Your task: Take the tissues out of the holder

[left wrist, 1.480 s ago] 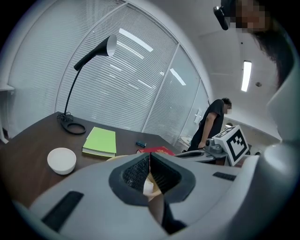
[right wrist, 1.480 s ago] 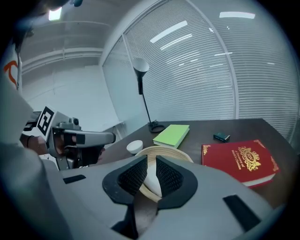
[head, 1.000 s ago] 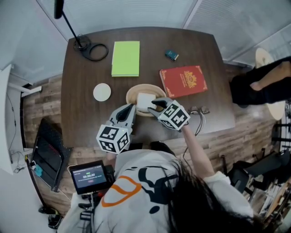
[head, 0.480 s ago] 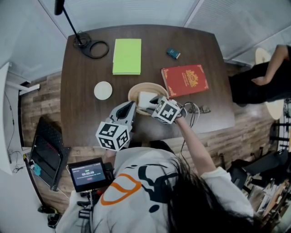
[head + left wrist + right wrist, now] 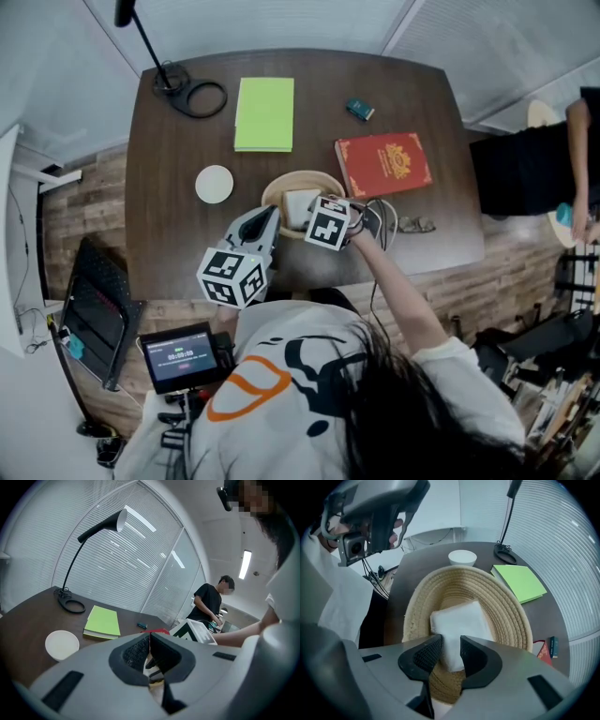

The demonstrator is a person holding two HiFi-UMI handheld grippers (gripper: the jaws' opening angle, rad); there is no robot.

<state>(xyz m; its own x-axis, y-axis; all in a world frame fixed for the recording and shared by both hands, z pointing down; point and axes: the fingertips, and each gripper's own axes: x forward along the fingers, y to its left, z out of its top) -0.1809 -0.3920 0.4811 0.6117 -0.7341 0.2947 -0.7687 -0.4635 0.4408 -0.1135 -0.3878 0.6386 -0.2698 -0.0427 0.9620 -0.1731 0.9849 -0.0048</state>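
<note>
Tissues (image 5: pixel 461 625) flat in holder (image 5: pixel 513 616), seemingly square.

My left grey two-jaw gripper (image 5: pixel 270 217) sits close in front of my body, its square-marker cube (image 5: pixel 232 278) facing up toward me. Its black-padded jaws are pressed together with nothing between them. My right grey gripper (image 5: pixel 314 208) is just beside it, on a bare forearm (image 5: pixel 394 295) stretched forward from a white sleeve (image 5: pixel 459 375). Its jaws are tilted downward and stand apart, the pads pressing on nothing.
</note>
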